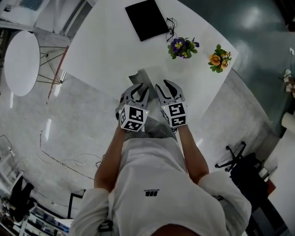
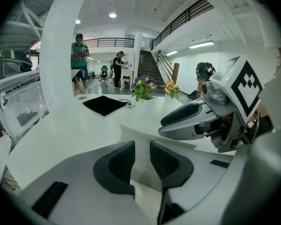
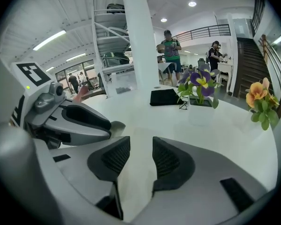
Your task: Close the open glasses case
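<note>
**A:** Head view?

**B:** The case (image 1: 140,76) lies open on the table (image 1: 98,48), on the person's side of the mat (image 1: 146,18), by the table's edge. The left gripper (image 1: 137,87) and right gripper (image 1: 165,85) sit side by side on it. Purple flowers (image 1: 183,47) stand just right of the mat.

**A:** Left gripper view?

**B:** Its pads are clenched on the case's pale flap, with the mat well beyond.

**A:** Right gripper view?

**B:** Jaws slightly parted, gripping nothing. A pale surface shows in the gap, with the mat ahead.

Table (image 1: 103,48): black cloth (image 1: 146,18), purple flowers (image 1: 183,47), orange flowers (image 1: 219,59)
</note>
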The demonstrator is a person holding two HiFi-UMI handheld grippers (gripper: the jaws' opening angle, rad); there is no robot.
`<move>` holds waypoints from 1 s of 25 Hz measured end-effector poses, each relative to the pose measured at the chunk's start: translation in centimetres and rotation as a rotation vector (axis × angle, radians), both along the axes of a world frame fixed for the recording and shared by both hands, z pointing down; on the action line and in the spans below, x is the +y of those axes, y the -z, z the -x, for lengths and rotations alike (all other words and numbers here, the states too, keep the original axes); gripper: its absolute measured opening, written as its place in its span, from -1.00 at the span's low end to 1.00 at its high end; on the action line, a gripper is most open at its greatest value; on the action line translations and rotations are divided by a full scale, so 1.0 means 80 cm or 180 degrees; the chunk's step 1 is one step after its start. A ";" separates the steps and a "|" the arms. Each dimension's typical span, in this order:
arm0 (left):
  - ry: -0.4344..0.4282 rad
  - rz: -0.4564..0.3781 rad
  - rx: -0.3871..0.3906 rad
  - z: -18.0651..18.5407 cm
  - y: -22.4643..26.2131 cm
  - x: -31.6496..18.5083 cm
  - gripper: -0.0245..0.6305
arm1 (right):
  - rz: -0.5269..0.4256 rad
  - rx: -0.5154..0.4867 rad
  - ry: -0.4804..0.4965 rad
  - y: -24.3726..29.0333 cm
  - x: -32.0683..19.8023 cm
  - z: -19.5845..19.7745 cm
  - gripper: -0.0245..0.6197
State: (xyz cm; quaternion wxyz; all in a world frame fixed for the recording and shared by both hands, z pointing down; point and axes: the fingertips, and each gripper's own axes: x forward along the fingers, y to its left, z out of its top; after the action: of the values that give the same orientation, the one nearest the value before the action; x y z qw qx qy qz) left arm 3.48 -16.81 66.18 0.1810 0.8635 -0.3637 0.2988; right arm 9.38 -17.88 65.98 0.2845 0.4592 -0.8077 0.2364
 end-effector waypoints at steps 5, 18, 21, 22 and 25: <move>-0.0030 0.0042 -0.0004 -0.006 -0.009 0.000 -0.58 | 0.0033 -0.0012 0.0001 -0.005 -0.002 0.002 -0.47; 0.0007 0.0073 0.0064 -0.004 -0.012 0.002 -0.58 | 0.0070 -0.0031 0.0087 -0.009 0.003 0.017 -0.49; 0.0012 0.0068 0.0073 -0.001 -0.012 0.004 -0.58 | 0.0066 -0.0042 0.0099 -0.008 0.004 0.020 -0.50; 0.0014 0.0067 0.0075 -0.001 -0.012 0.004 -0.58 | 0.0062 -0.0044 0.0108 -0.007 0.005 0.021 -0.50; 0.0019 0.0063 0.0077 0.001 -0.011 0.006 -0.58 | 0.0050 -0.0042 0.0130 -0.006 0.007 0.026 -0.50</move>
State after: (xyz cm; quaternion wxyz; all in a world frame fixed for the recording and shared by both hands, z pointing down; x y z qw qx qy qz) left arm 3.38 -16.34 67.09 0.1948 0.8642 -0.3611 0.2915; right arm 7.31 -17.32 66.47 0.2875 0.4388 -0.8169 0.2399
